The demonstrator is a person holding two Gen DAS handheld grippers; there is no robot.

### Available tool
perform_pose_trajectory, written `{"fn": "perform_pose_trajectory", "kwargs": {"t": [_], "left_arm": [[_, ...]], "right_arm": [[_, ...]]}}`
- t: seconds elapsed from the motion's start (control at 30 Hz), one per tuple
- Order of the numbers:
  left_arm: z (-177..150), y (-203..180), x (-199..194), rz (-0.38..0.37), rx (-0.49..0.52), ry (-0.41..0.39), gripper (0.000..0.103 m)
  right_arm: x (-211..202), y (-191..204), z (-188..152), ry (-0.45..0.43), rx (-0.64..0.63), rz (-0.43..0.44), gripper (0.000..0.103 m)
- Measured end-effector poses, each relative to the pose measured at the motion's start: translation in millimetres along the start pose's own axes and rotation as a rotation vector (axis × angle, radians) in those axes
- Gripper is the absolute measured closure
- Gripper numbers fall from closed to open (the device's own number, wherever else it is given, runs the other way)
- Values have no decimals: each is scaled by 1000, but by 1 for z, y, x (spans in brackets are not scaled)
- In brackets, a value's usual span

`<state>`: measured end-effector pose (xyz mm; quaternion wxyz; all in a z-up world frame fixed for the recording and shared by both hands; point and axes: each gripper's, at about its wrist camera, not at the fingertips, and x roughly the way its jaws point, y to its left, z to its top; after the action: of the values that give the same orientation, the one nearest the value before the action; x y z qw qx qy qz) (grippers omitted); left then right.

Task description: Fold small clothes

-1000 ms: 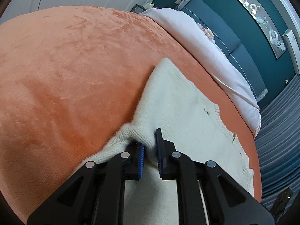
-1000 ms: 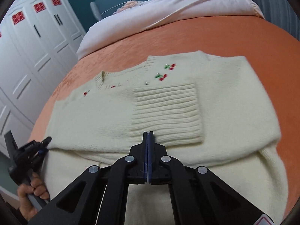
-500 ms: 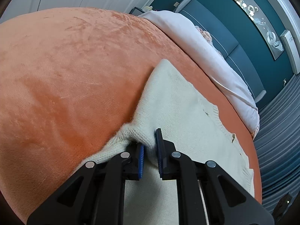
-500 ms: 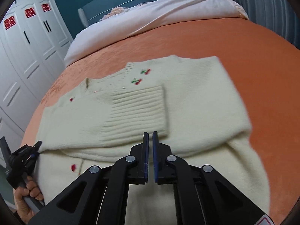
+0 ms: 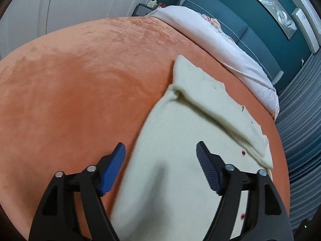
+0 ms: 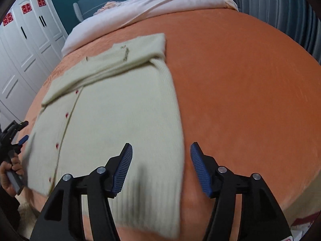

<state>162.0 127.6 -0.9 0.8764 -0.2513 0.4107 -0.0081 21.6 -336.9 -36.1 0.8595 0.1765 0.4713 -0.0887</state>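
The cream knit cardigan [image 6: 112,108] lies flat on the orange blanket [image 6: 240,80], its sleeves folded across the chest in a band, small red buttons running down the front. Its right edge sits mid-bed, with bare blanket stretching wide beyond it and pale bedding [image 6: 160,6] past the collar. Both the left gripper [image 5: 160,160] and right gripper [image 6: 161,156] hang above the hem, jaws spreading apart and gripping nothing.

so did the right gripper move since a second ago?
Yes. The right gripper pulled back toward the near hem of the cardigan and off the folded sleeves, with the pink duvet as reference. Its jaws are opening, gripping nothing.
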Motion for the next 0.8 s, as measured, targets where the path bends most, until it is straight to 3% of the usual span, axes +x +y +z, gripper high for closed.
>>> {"fn": "perform_pose_trajectory", "kwargs": {"t": [0.1, 0.2, 0.3, 0.4, 0.5, 0.63, 0.8], "left_arm": [[-30, 23, -35, 12, -29, 54, 19], [-57, 43, -47, -30, -107, 117, 17], [-73, 47, -55, -61, -120, 75, 14], [-77, 38, -52, -38, -92, 64, 10], [-80, 34, -54, -28, -90, 66, 9], [-89, 44, -64, -66, -158, 77, 10], [-93, 38, -65, -65, -121, 85, 9]], "right_arm": [[-9, -13, -30, 46, 74, 51, 43], [-8, -16, -39, 63, 130, 111, 38], [1, -15, -42, 67, 140, 111, 36], [1, -9, -40, 48, 132, 131, 34], [0, -5, -41, 42, 130, 146, 34], [0, 1, -43, 47, 96, 184, 34], [5, 2, -40, 47, 105, 208, 34]]}}
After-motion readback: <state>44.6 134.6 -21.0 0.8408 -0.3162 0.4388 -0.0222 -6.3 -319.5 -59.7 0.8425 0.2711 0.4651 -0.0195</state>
